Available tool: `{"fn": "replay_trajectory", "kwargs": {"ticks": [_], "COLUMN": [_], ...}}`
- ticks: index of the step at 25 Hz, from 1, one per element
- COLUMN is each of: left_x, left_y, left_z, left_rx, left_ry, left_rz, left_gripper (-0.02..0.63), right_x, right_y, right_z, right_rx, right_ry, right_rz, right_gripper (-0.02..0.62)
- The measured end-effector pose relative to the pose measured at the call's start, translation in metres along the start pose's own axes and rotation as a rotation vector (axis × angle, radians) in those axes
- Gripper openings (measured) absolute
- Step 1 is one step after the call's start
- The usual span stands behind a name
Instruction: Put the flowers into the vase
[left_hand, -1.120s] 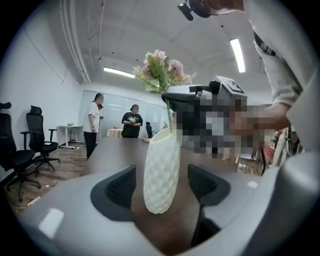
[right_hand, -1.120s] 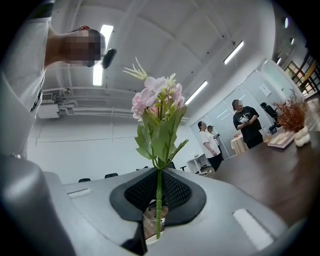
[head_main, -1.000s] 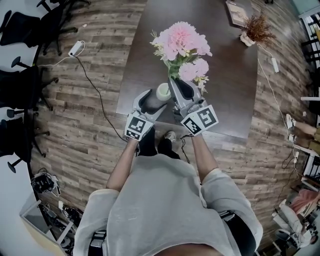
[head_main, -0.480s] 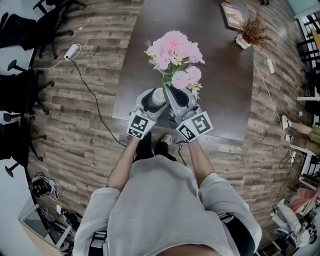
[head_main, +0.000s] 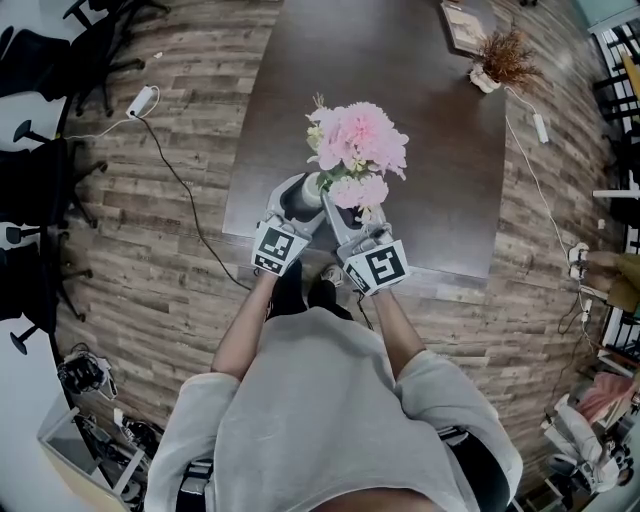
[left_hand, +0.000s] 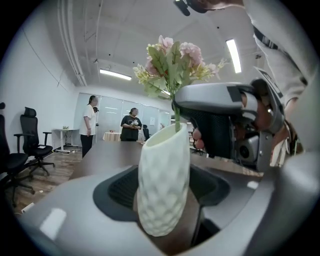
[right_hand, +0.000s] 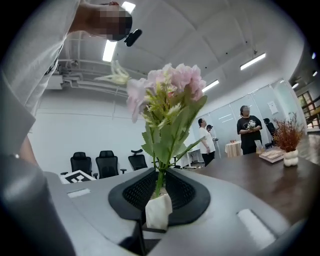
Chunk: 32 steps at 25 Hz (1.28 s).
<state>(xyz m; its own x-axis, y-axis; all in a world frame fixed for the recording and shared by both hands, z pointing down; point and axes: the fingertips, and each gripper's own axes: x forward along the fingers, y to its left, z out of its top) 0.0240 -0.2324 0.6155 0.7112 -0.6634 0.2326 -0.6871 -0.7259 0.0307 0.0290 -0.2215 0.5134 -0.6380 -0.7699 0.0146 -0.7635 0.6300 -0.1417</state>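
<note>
A bunch of pink flowers (head_main: 357, 145) stands over a white textured vase (head_main: 311, 184) near the front edge of the dark table (head_main: 400, 60). My left gripper (head_main: 302, 197) is shut on the vase (left_hand: 164, 190), its jaws set wide around the body. The green stem runs down into the vase mouth (left_hand: 176, 112). My right gripper (head_main: 346, 207) is just right of the vase. It holds the flowers (right_hand: 167, 95) low on the stem, where a white wrap (right_hand: 158, 211) sits between the pads. Its jaws are opening, with the stem still pinched between them.
A dried plant in a small pot (head_main: 505, 55) and a flat frame (head_main: 465, 25) sit at the table's far right. Black office chairs (head_main: 40, 150) and a cable with a power strip (head_main: 150, 98) are on the wooden floor to the left. People (left_hand: 131, 125) stand far off.
The right gripper has brought the flowers down and closer to me, onto the vase. The blooms now sit right above the vase mouth. The left gripper has stayed around the vase.
</note>
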Motion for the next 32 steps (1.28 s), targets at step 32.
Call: {"fn": "replay_trajectory", "kwargs": {"ticks": [32], "left_x": [-0.003], "left_y": [0.002], "left_z": [0.0], "left_rx": [0.002], "left_ry": [-0.015], "left_rz": [0.008], "left_gripper": [0.31], "right_x": [-0.013], "right_y": [0.006], "right_z": [-0.035], "right_rx": [-0.024], "right_ry": [0.143], "right_rz": [-0.028], "right_gripper": [0.218]}}
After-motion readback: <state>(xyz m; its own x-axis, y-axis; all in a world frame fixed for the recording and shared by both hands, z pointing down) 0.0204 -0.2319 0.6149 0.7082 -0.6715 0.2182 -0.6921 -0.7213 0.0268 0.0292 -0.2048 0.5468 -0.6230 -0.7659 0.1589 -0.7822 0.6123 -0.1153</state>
